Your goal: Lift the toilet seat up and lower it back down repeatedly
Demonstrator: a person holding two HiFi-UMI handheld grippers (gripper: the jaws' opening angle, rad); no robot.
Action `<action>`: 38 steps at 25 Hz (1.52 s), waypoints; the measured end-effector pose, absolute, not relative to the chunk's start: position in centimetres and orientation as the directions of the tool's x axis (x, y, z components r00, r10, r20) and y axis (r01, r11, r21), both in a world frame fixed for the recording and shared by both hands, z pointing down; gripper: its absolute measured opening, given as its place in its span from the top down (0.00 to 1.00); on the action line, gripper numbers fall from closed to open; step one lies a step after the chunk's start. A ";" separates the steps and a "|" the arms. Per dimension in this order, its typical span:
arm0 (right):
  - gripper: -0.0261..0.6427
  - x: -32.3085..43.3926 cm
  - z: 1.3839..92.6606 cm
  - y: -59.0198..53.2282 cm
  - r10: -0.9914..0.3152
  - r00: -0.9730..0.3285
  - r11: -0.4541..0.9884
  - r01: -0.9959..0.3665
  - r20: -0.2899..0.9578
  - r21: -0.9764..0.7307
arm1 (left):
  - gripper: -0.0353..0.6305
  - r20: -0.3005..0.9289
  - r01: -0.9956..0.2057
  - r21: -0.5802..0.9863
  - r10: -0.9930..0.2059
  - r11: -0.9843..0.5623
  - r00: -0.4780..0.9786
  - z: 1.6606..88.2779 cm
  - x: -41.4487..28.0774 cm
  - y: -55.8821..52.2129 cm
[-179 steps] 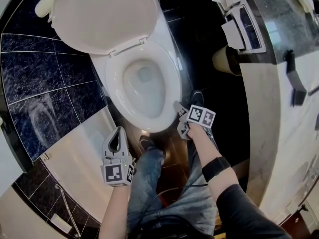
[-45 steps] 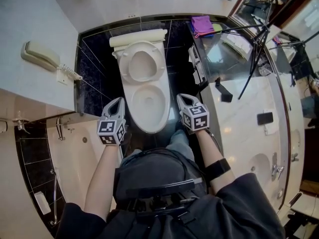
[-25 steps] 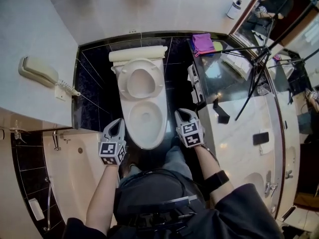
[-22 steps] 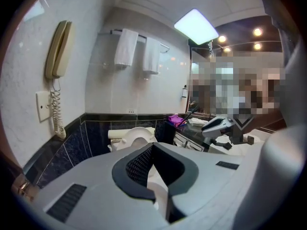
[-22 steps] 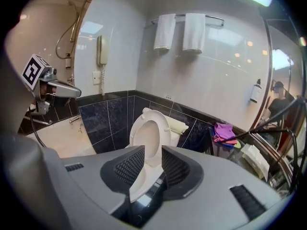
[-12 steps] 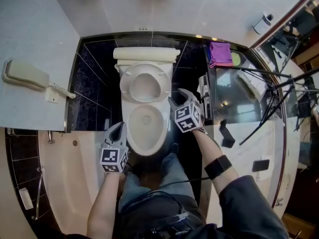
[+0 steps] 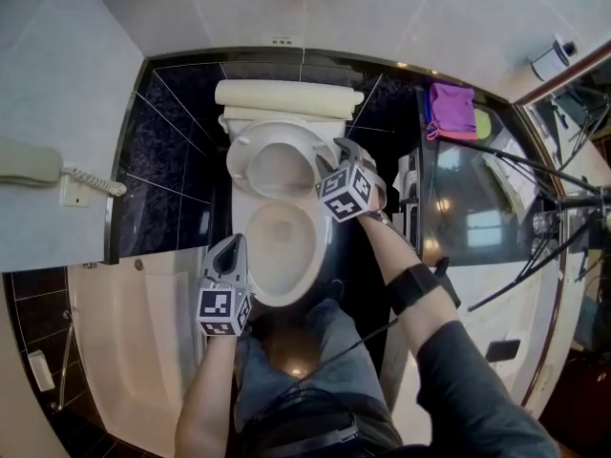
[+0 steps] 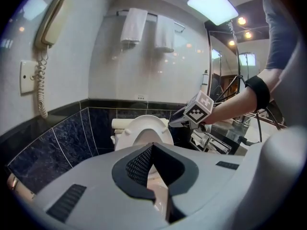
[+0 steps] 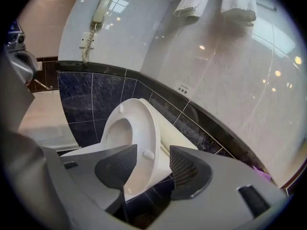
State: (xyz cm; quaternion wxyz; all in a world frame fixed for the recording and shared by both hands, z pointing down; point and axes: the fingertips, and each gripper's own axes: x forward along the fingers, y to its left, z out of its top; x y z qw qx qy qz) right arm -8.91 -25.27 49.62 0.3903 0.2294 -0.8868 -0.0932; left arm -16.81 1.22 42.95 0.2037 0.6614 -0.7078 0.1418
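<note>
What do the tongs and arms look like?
The left tongs and right tongs are grey plastic with black ribbed pads and a white cube of black square markers. Right arm: dark sleeve, black forearm band, thin cable. Left forearm bare.

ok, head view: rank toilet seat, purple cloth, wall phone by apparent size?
1. toilet seat, clearly largest
2-3. purple cloth and wall phone look alike; the frame edge cuts the phone, so unranked

Bright ceiling light point(image 8: 213, 6) glares off the glossy wall point(image 8: 144, 71); edges curve with fisheye, corners dark.
</note>
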 end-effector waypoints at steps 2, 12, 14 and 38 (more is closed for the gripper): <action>0.63 -9.6 50.8 -26.4 -0.470 -0.592 0.883 -0.315 0.655 0.348 | 0.95 0.486 -0.992 0.071 -0.872 0.102 -0.055 43.8 -16.5 1.1; 0.82 -13.1 53.3 -28.7 -0.479 -0.601 0.871 -0.236 0.639 0.431 | 0.95 0.522 -0.982 0.070 -0.845 0.175 -0.113 46.7 -17.2 2.6; 0.83 -13.1 53.3 -28.6 -0.476 -0.598 0.874 -0.245 0.644 0.419 | 0.95 0.531 -0.980 0.075 -0.839 0.183 -0.116 47.2 -17.4 3.0; 0.84 -7.7 51.8 -13.5 -0.549 -0.595 0.799 -0.170 0.587 0.576 | 0.95 0.652 -0.986 0.150 -0.757 0.076 0.041 57.0 -13.7 10.3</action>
